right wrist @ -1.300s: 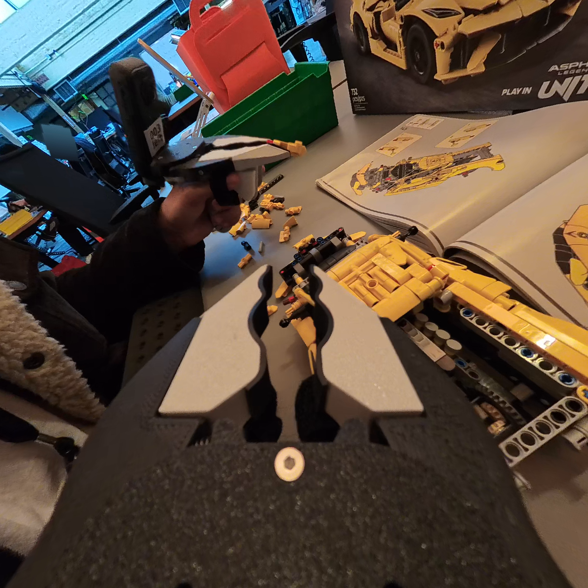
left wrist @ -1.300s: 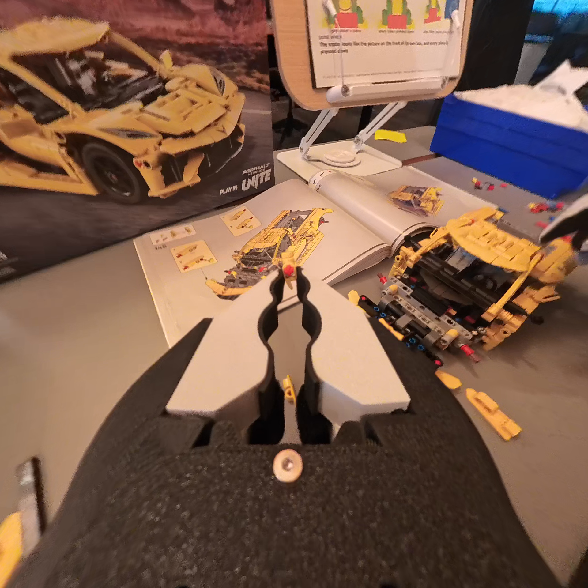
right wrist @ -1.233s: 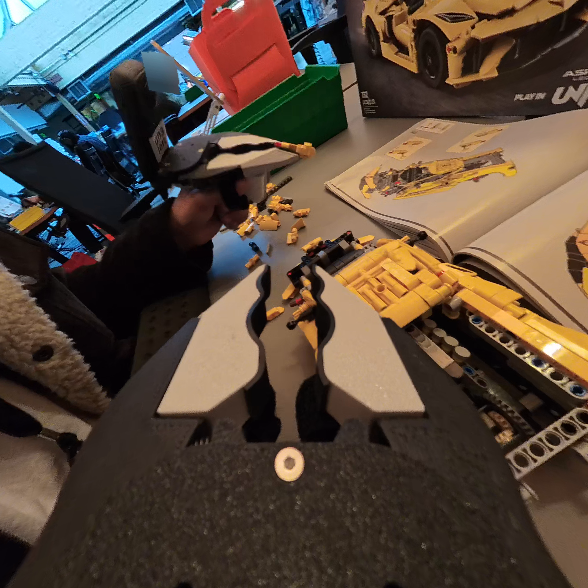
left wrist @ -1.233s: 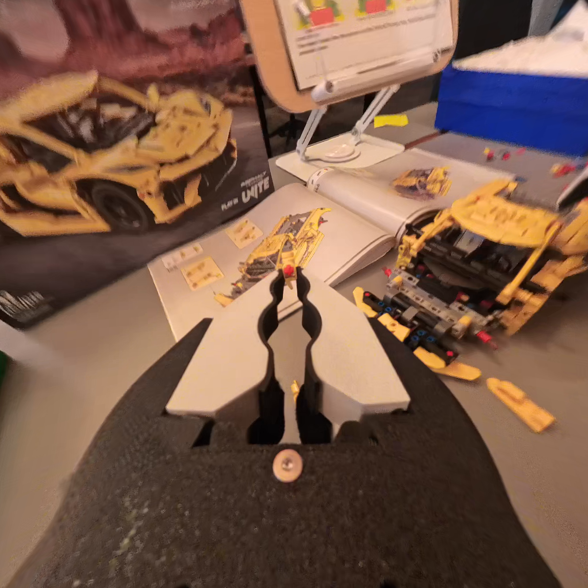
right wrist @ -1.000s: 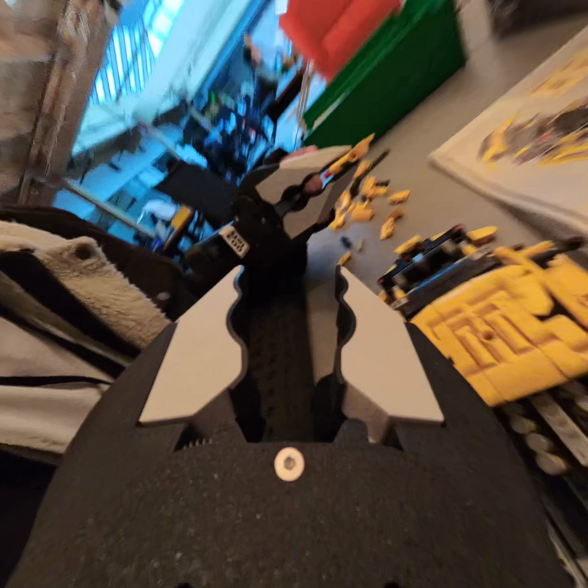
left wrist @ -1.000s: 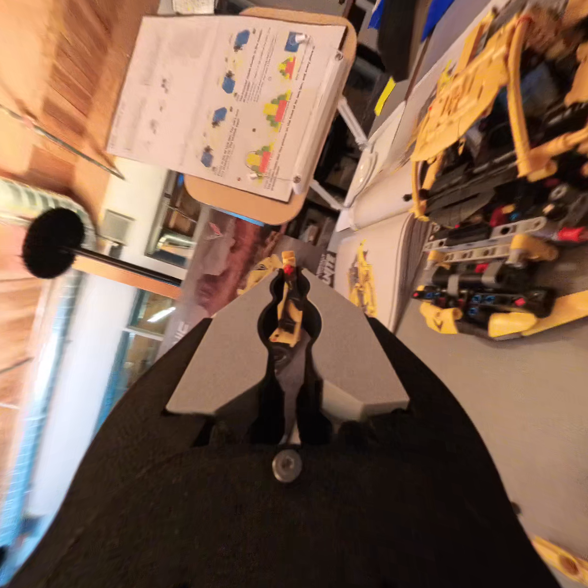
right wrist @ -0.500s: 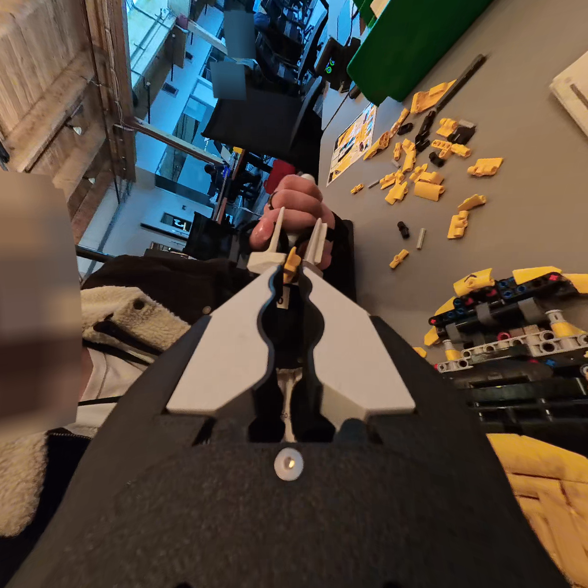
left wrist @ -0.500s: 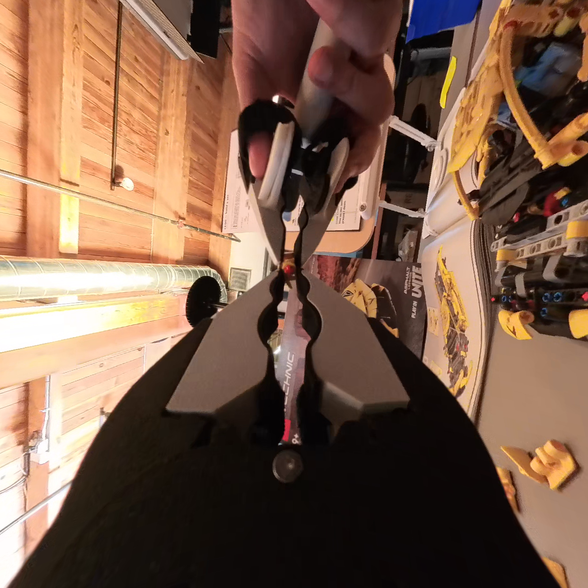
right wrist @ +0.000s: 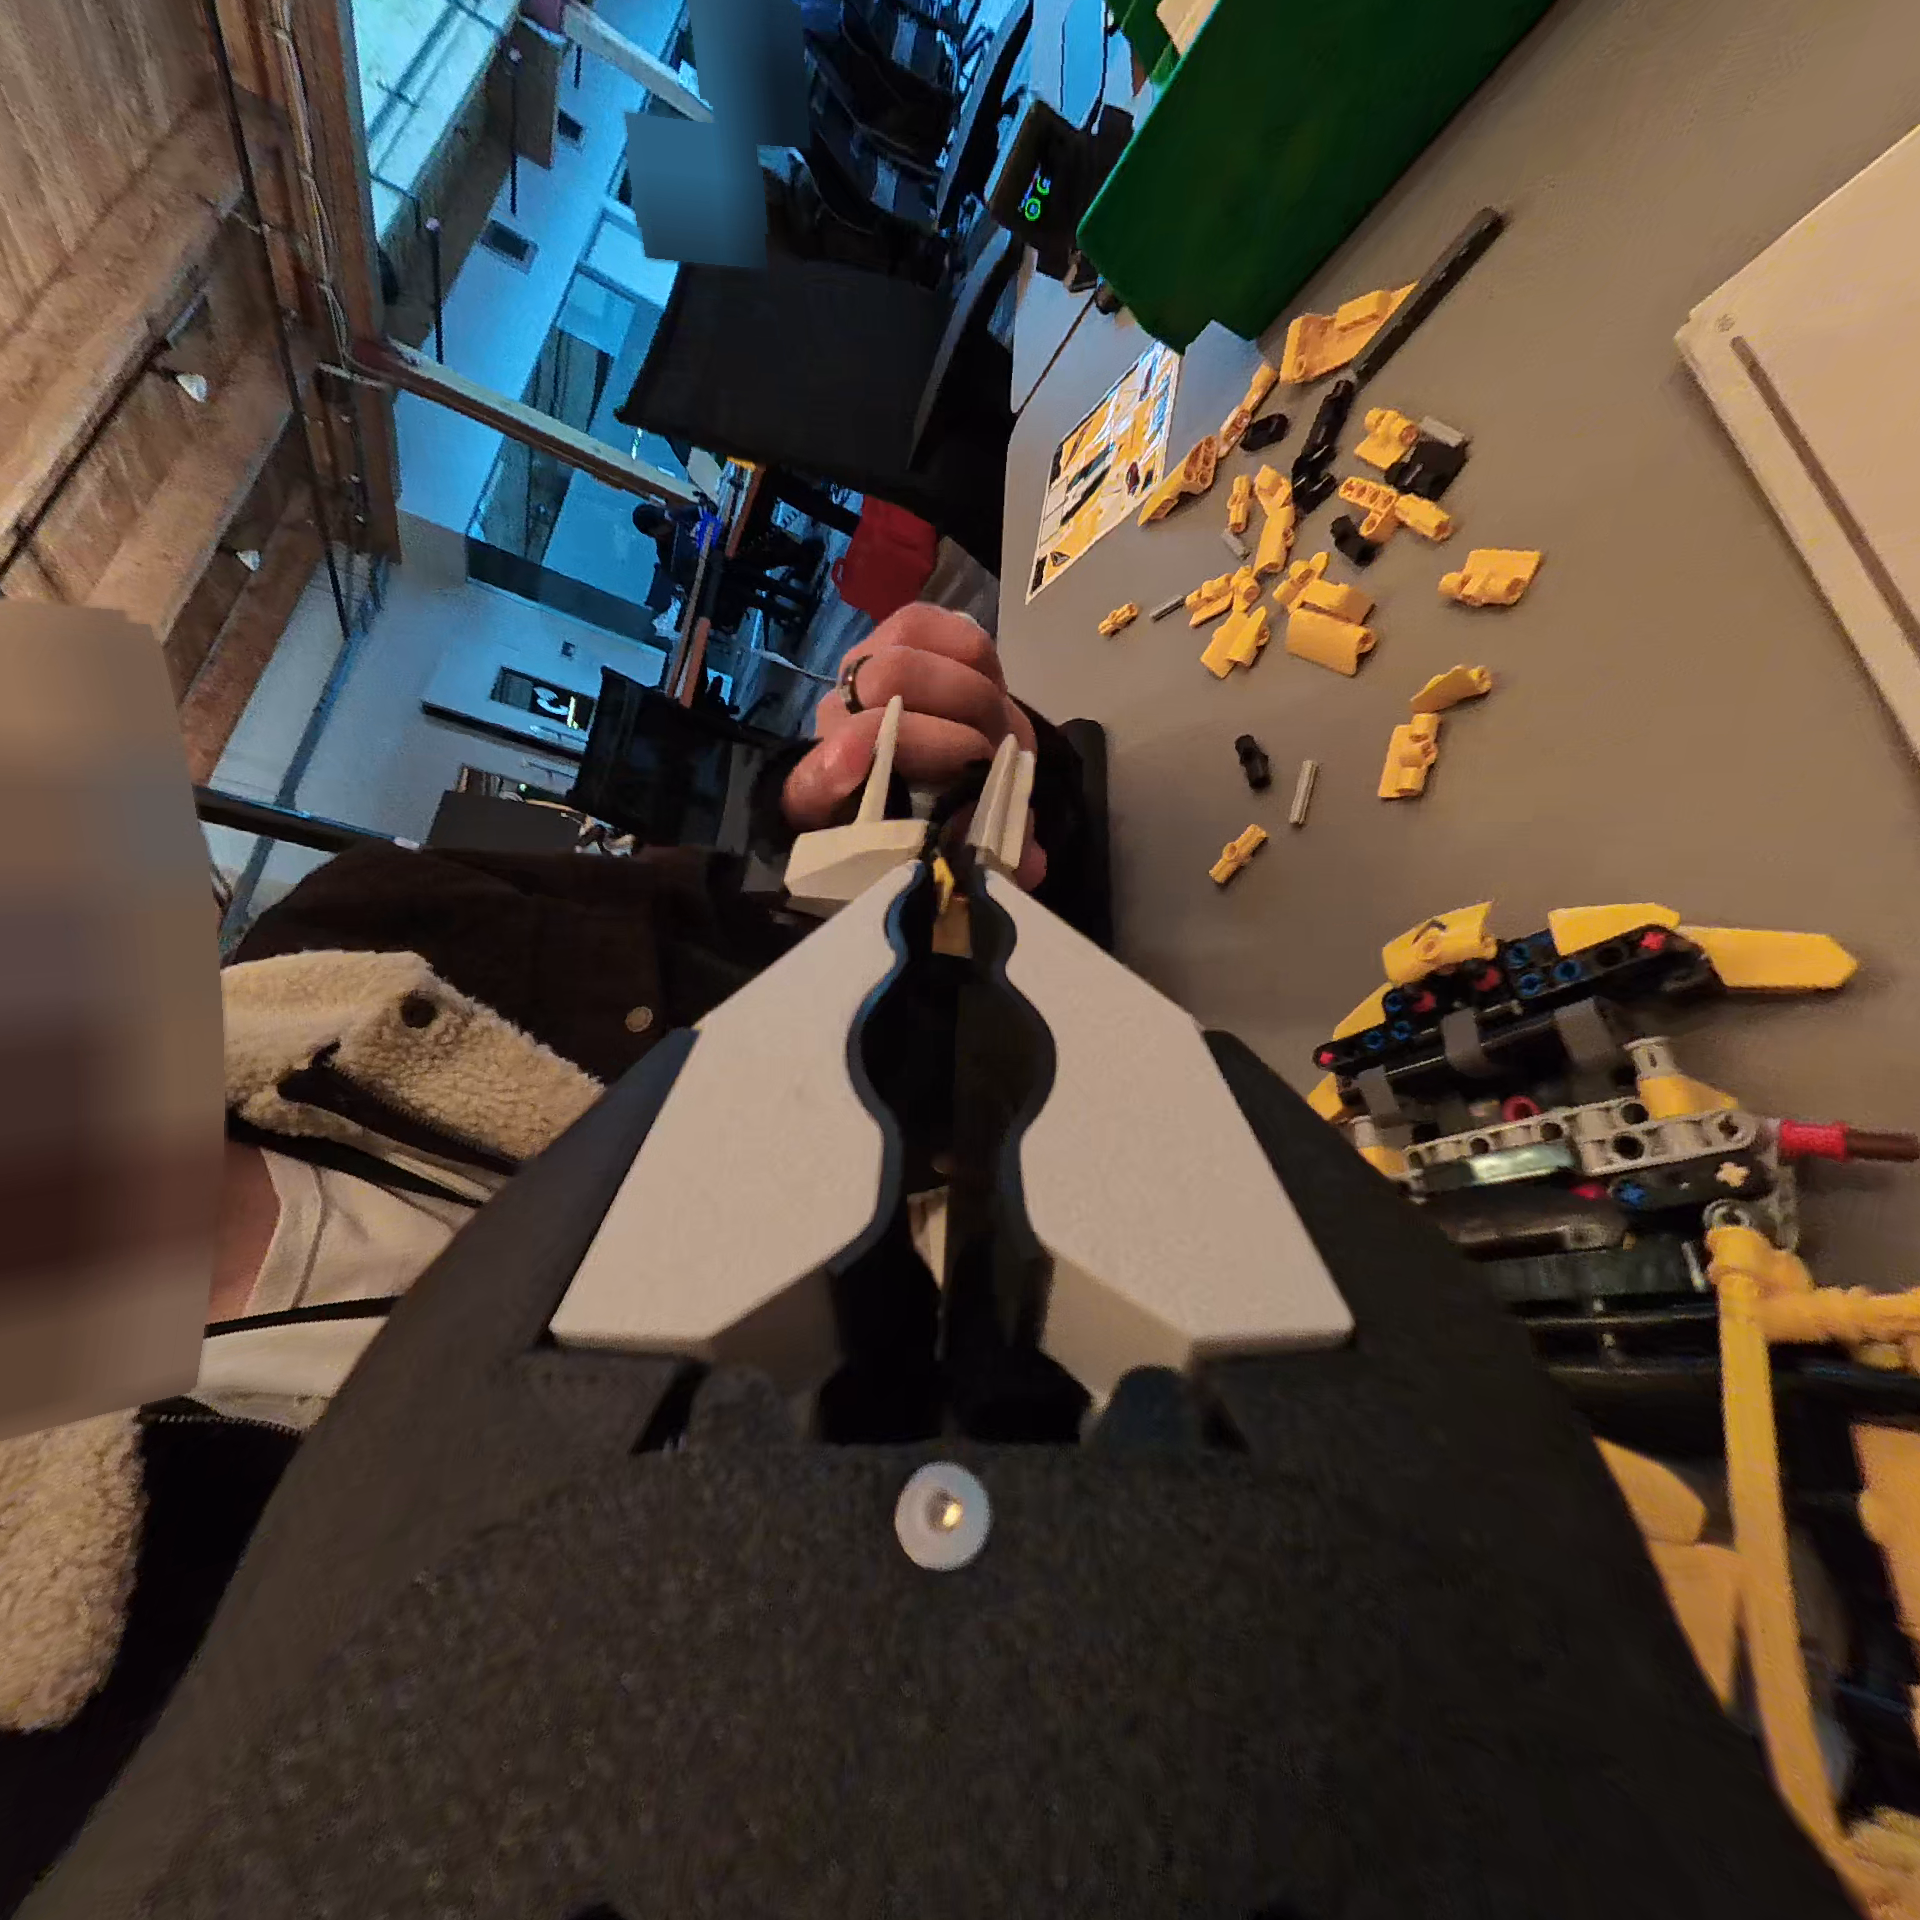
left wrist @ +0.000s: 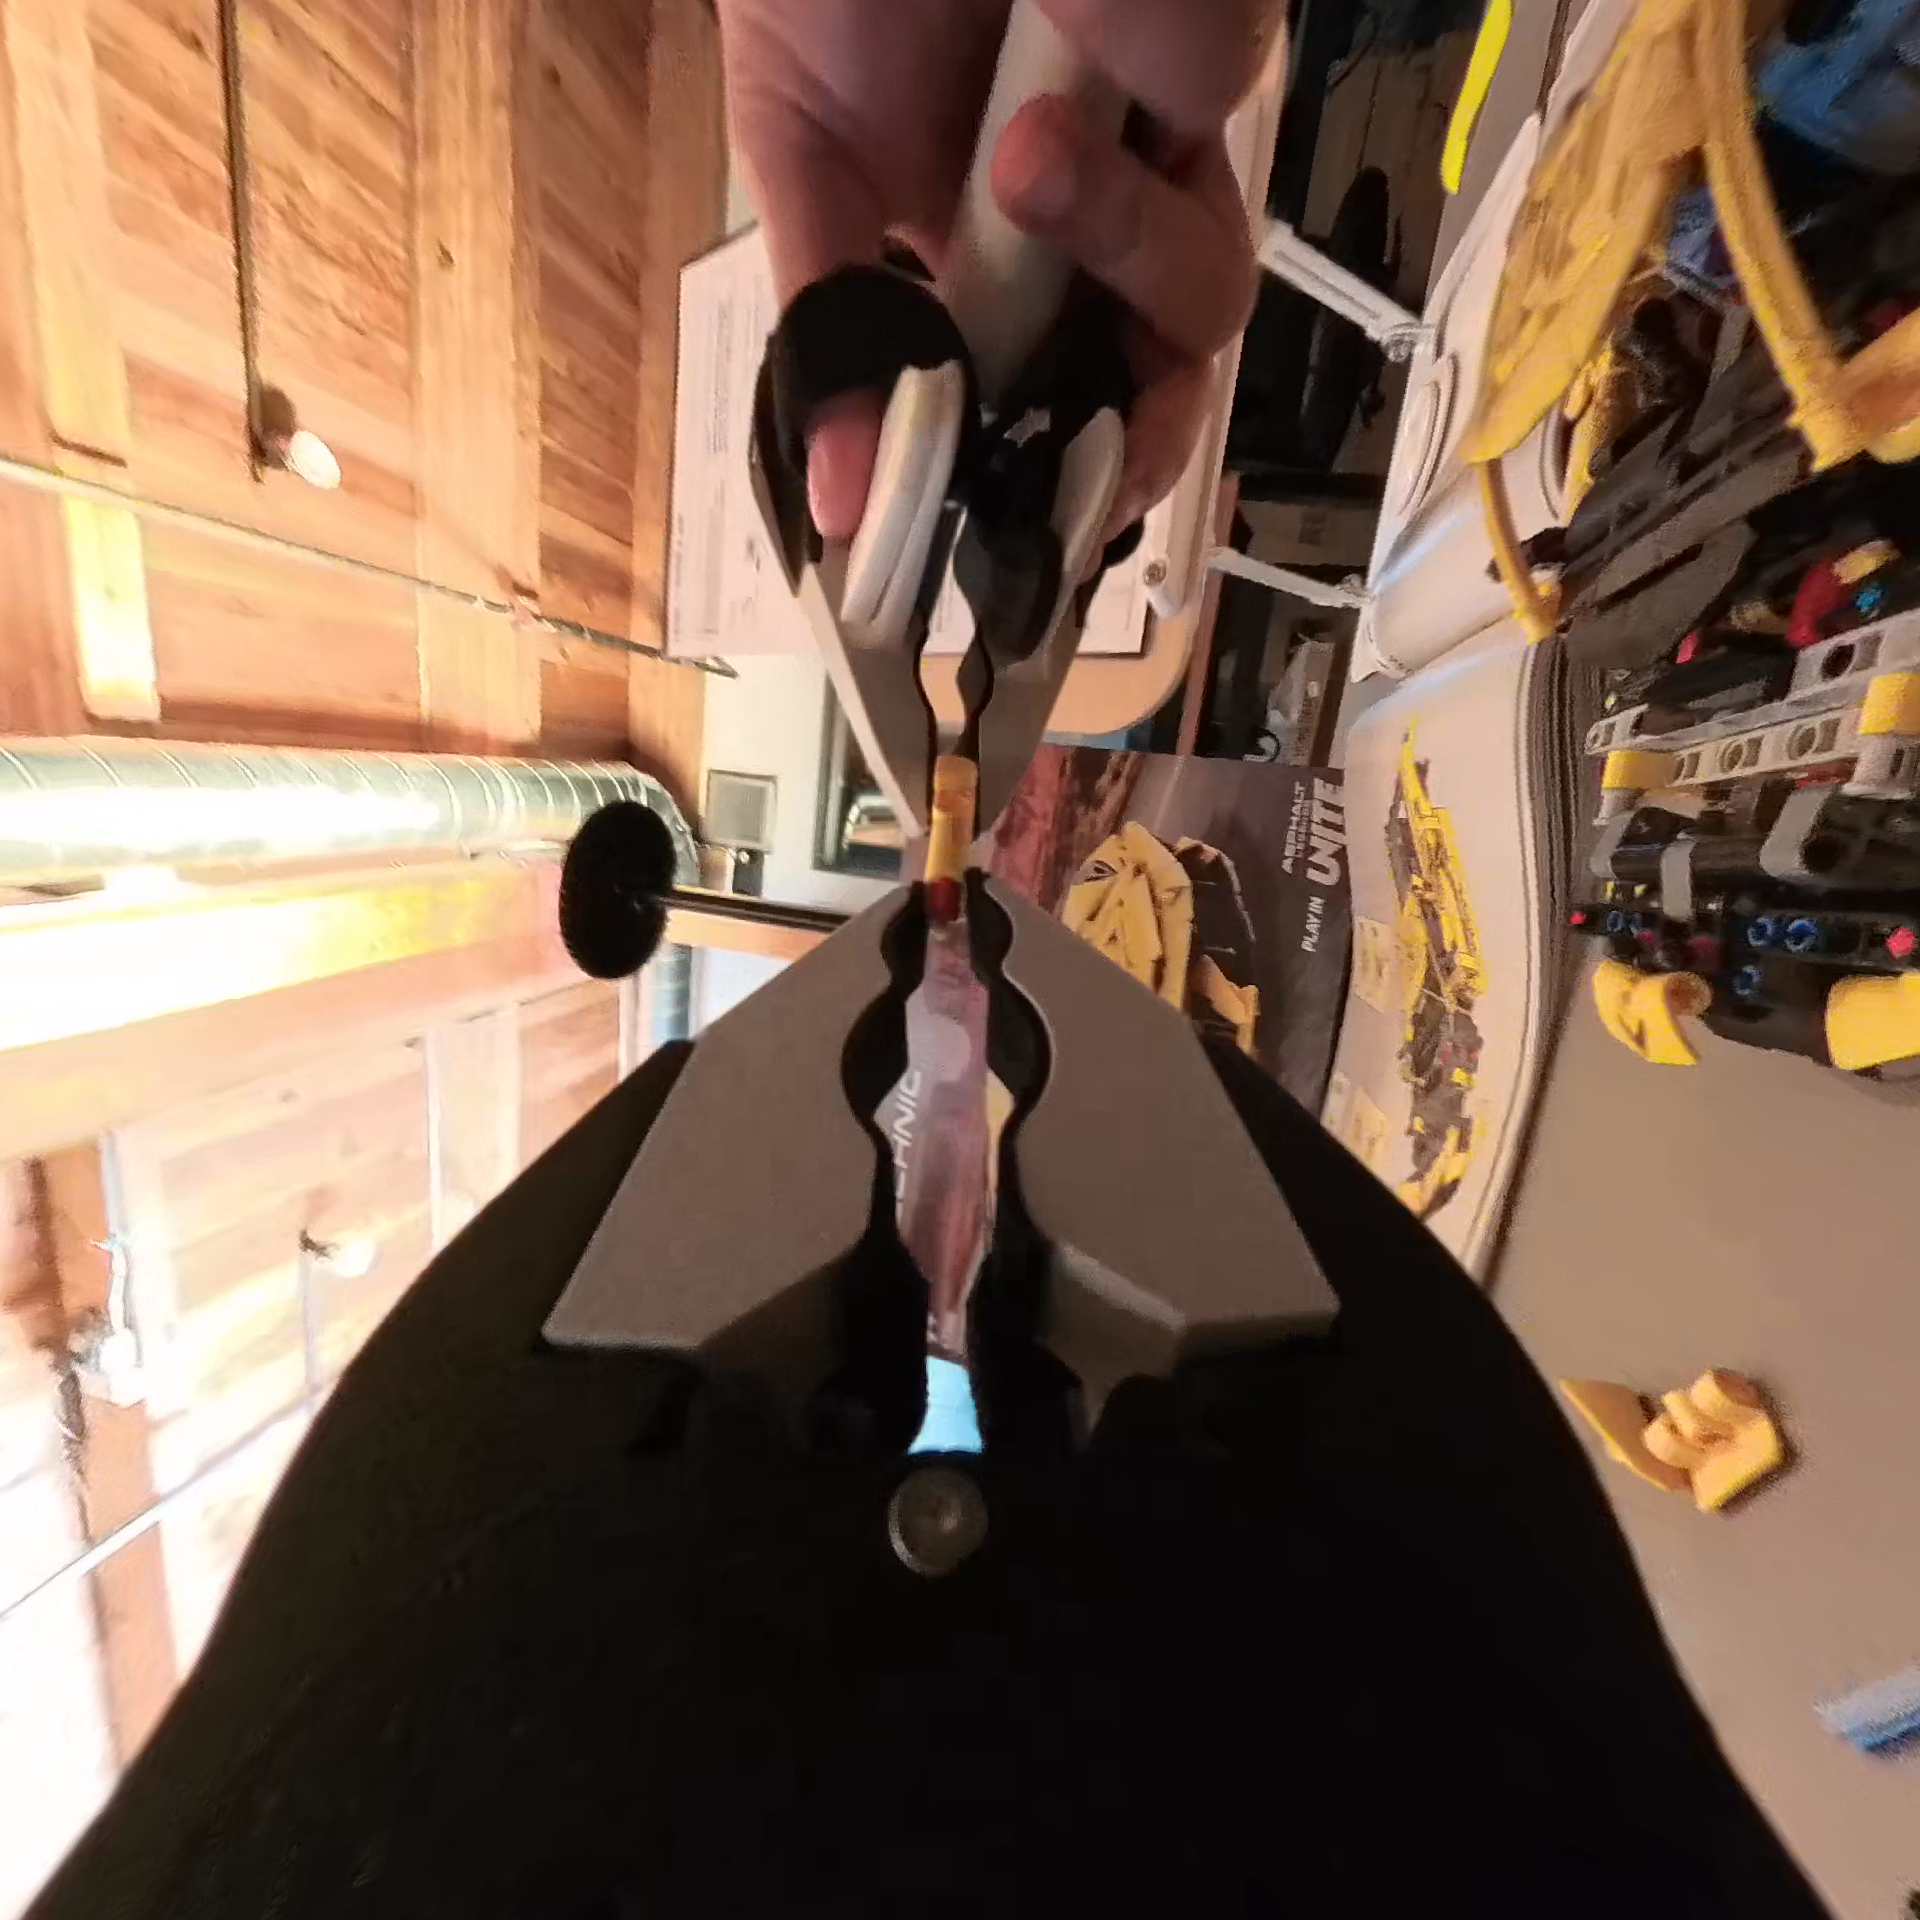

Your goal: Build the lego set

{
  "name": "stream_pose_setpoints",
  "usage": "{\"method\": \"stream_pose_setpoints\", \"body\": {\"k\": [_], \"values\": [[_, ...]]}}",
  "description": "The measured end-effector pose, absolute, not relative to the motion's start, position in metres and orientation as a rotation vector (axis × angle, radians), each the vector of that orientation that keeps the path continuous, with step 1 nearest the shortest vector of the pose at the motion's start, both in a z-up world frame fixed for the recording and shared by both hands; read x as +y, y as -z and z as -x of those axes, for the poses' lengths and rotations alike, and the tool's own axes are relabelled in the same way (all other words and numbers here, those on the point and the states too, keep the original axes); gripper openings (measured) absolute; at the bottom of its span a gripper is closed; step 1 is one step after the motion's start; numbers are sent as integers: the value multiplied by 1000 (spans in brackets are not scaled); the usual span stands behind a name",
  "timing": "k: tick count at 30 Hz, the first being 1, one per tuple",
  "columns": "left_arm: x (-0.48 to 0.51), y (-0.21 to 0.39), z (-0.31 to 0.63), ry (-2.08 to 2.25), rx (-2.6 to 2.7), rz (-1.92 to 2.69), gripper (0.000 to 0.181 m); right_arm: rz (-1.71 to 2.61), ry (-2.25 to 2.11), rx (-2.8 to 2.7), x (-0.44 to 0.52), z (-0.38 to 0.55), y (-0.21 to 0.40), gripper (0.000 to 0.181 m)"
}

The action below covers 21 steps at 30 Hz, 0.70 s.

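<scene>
Left wrist view: left claw (left wrist: pixel 943 902) pressed together on a tiny red pin (left wrist: pixel 941 901) at the very tips, nose to nose with the right claw (left wrist: pixel 953 781), itself pinching a small yellow plastic connector piece (left wrist: pixel 950 831). Both held up in the air, well off the grey worktop (left wrist: pixel 1683 1247). One half-built yellow and black car model (left wrist: pixel 1756 665) lying over to the right, one open instruction booklet (left wrist: pixel 1444 997) beside it, one loose yellow piece (left wrist: pixel 1678 1442) nearer the camera.

Right wrist view: same meeting from the other side, right claw (right wrist: pixel 951 902) clamped on the yellow connector (right wrist: pixel 944 902), left claw (right wrist: pixel 940 831) right against it, gripped by one hand (right wrist: pixel 914 717). Scattered yellow and black loose parts (right wrist: pixel 1309 540) on the worktop, too many and too small for a sure count; one green bin (right wrist: pixel 1288 156) behind.

Risk, probably: pin slightly off-axis to the hole, so pushing could pop it out of that tip-only grip and drop it.
</scene>
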<state>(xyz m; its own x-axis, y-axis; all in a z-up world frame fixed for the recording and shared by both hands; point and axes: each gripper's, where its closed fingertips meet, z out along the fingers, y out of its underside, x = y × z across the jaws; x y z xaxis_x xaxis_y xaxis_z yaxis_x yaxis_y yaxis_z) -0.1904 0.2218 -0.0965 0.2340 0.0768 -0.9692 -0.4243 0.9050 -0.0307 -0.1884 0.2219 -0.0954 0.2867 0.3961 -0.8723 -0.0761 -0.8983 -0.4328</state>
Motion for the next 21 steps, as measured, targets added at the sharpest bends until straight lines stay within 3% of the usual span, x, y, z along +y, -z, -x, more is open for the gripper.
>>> {"method": "stream_pose_setpoints", "body": {"k": [8, 15, 18, 21], "values": [[265, 104, 202, -206, 1265, 649, 11, 2203, -1580, -374, 259, 172, 99, 4], [274, 152, 201, 527, 1360, 1252, 13, 2371, -1460, -584, 279, 145, 145, 3], [258, 166, 197, 912, 1392, 1454, 26, 2394, -1452, -799, 278, 144, 164, 3], [253, 175, 190, 1030, 1410, 1546, 26, 2316, -1429, -1095, 273, 153, 180, 4]]}}
